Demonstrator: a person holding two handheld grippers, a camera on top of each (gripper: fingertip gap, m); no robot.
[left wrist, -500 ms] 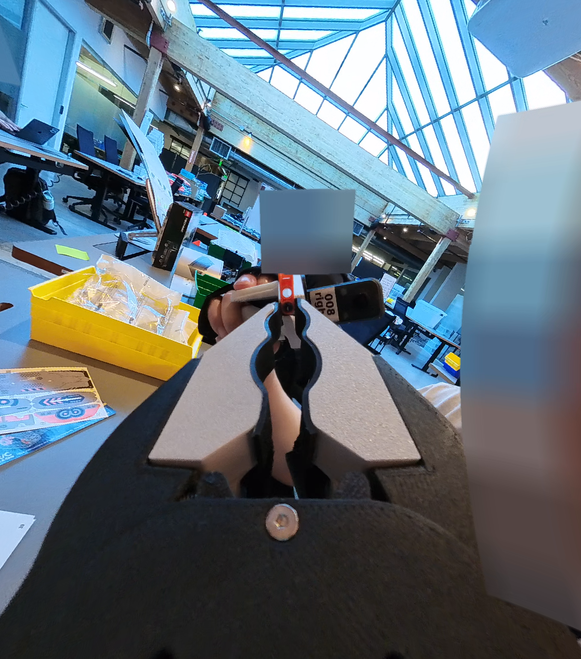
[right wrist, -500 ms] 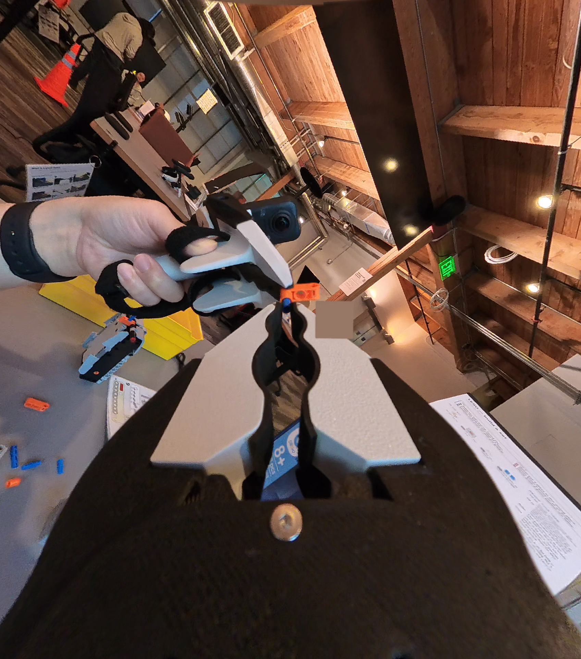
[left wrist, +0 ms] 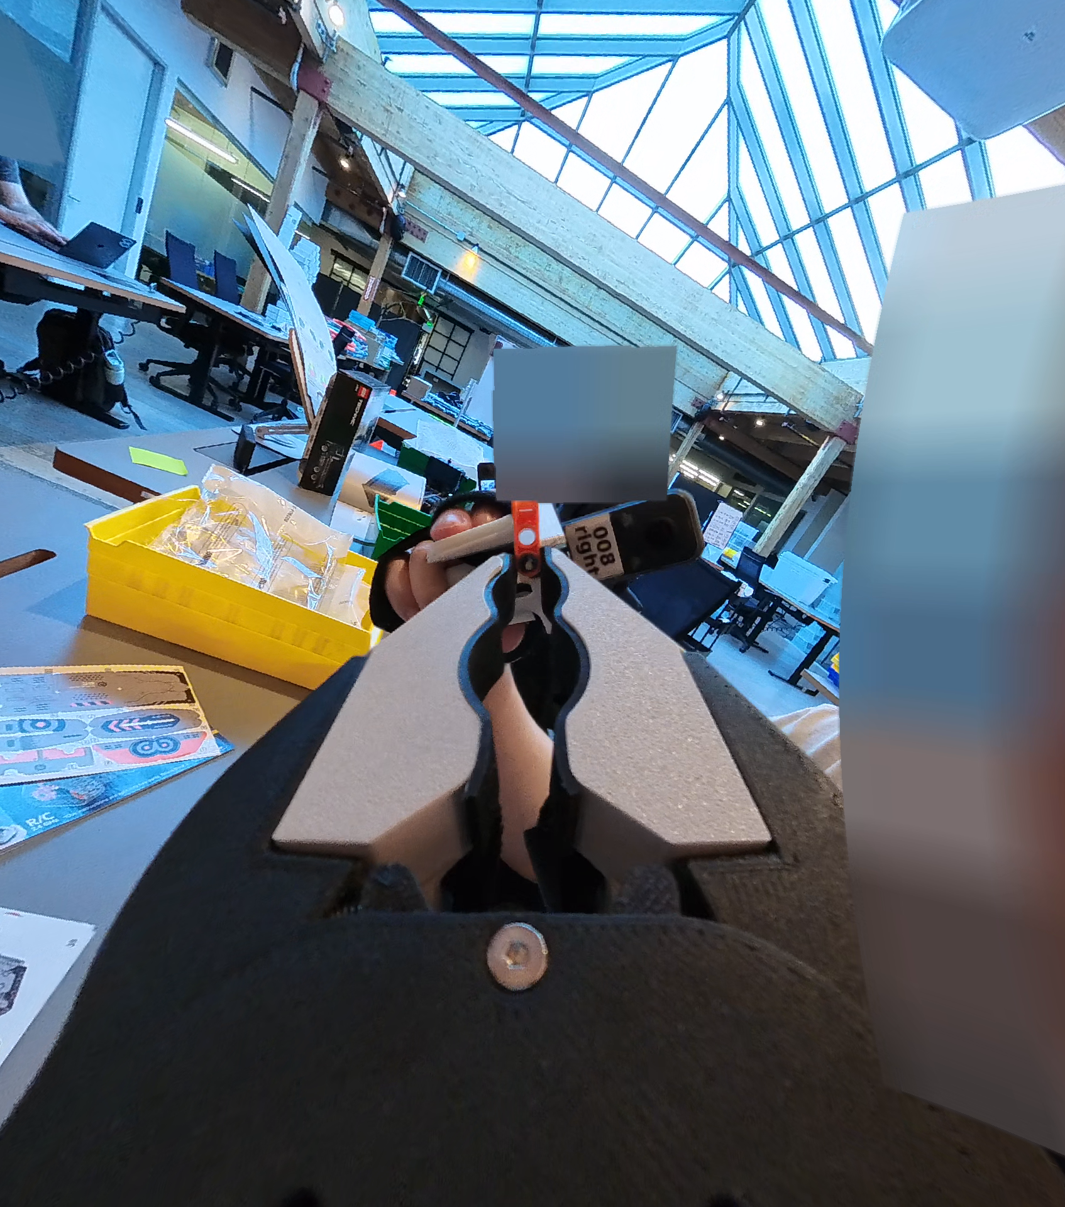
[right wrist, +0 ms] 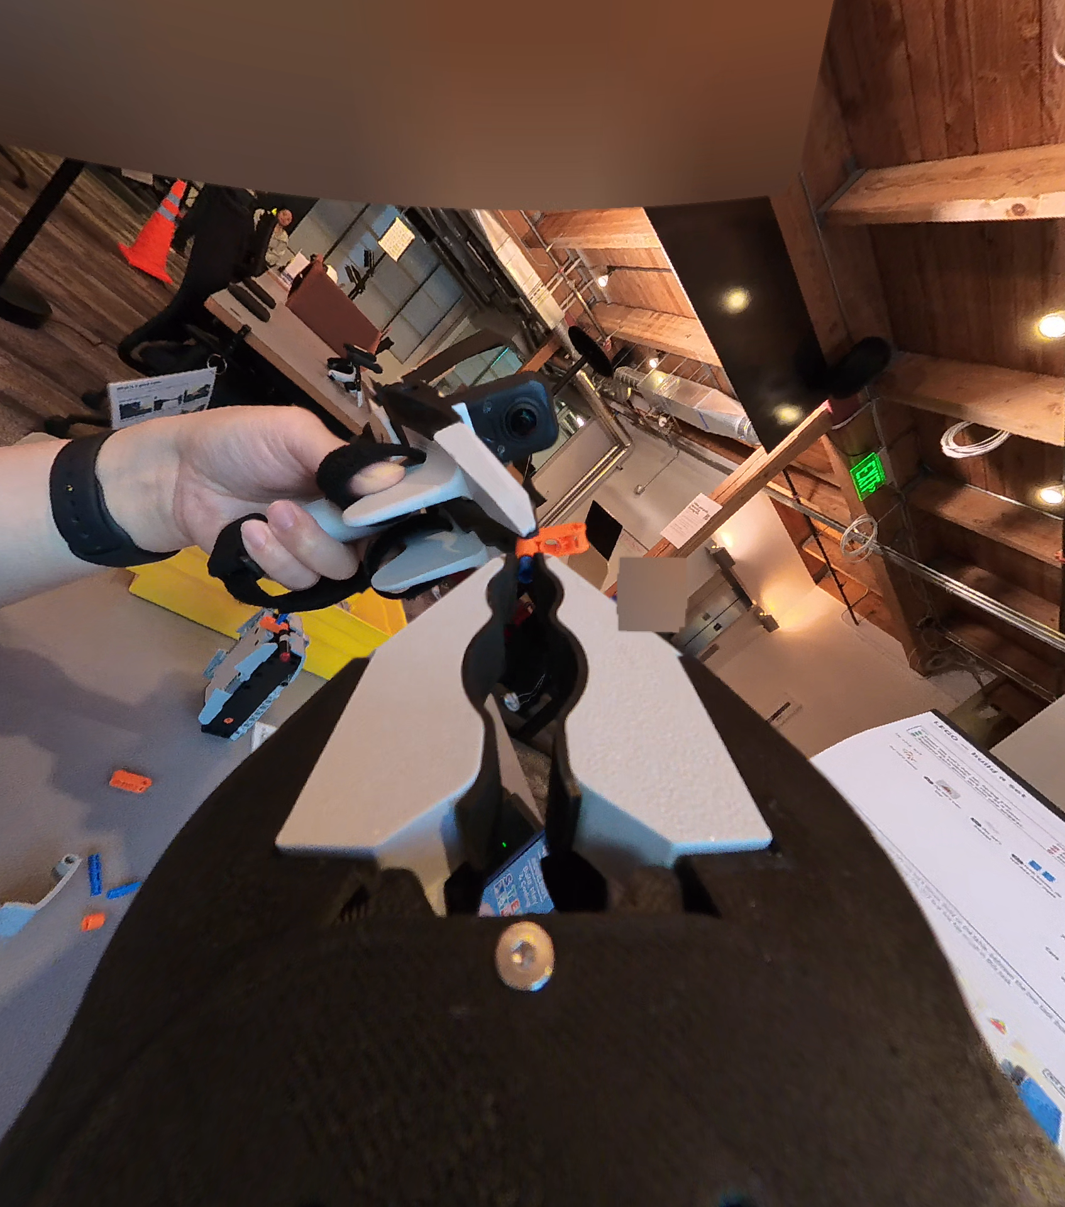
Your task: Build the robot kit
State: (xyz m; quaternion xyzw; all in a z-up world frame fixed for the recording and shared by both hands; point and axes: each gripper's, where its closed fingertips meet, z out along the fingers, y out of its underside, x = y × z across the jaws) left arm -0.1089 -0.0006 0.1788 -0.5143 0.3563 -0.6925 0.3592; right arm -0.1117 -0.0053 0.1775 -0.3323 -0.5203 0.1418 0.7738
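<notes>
My left gripper (left wrist: 526,556) is shut on a small orange beam (left wrist: 524,532), held upright in the air above the grey table (left wrist: 27,588). My right gripper (right wrist: 524,567) is shut on a small blue pin (right wrist: 522,575), with its tips right under the orange beam (right wrist: 553,541). The two grippers meet tip to tip. In the right wrist view a hand with a black wristband holds the left gripper (right wrist: 520,522). In the left wrist view the right gripper's white finger (left wrist: 471,542) crosses behind the beam.
A yellow bin (left wrist: 203,607) with clear plastic bags stands on the table. A sticker sheet (left wrist: 59,725) and booklets lie at the left. A part-built grey and black model (right wrist: 255,679), loose orange, blue and grey pieces (right wrist: 105,878) and a printed sheet (right wrist: 1007,882) lie below. My two grippers' fingertips are within a few centimetres of each other.
The right gripper has tilted a little, so its background has shifted. Both grippers stay tip to tip at the orange beam, still shut.
</notes>
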